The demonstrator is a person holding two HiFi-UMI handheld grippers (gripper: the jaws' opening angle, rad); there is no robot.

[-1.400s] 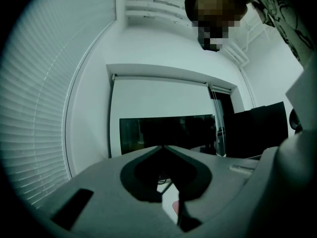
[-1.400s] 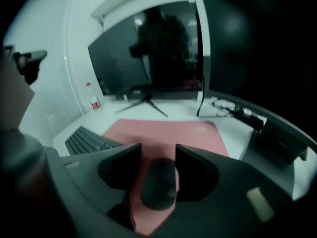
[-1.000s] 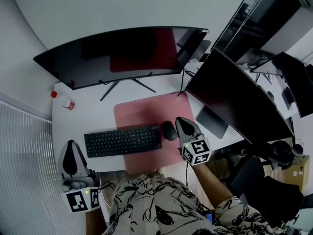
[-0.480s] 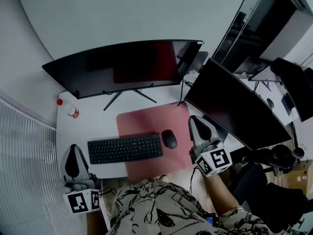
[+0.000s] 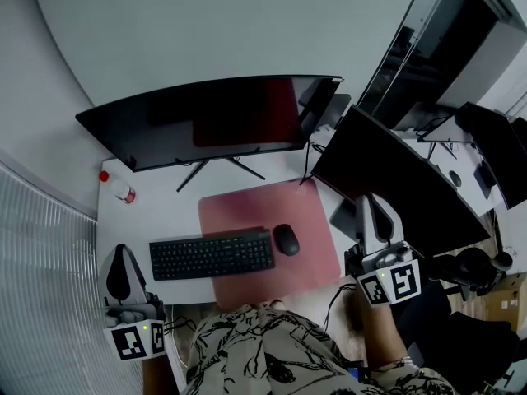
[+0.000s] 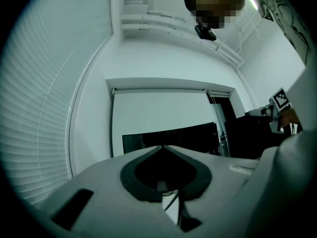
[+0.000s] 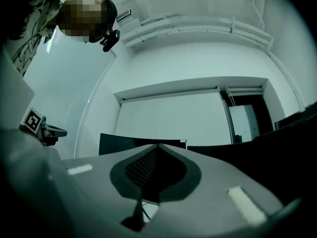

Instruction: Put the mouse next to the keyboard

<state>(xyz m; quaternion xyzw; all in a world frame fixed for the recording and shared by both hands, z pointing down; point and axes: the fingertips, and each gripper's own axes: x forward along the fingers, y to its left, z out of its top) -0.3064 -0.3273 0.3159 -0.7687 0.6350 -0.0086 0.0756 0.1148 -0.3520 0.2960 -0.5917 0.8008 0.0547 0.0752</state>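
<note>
A black mouse (image 5: 286, 239) lies on the pink desk mat (image 5: 247, 204), just right of the black keyboard (image 5: 212, 254), nearly touching its right end. My right gripper (image 5: 370, 200) is shut and empty, well to the right of the mouse, past the desk's right front corner. My left gripper (image 5: 122, 252) hangs shut and empty at the desk's front left, left of the keyboard. In the left gripper view the closed jaws (image 6: 161, 148) point up at a monitor and the wall. The right gripper view shows its jaws (image 7: 158, 145) meeting, with nothing between them.
A wide dark monitor (image 5: 206, 118) stands behind the mat on a thin-legged stand. A second dark monitor (image 5: 395, 179) is angled at the right. A small bottle with a red cap (image 5: 117, 187) stands at the desk's back left. Blinds (image 5: 41, 286) run along the left.
My right gripper has drawn away from the mouse, moving right and toward me, off the mat. The mouse stays beside the keyboard. The left gripper has barely moved.
</note>
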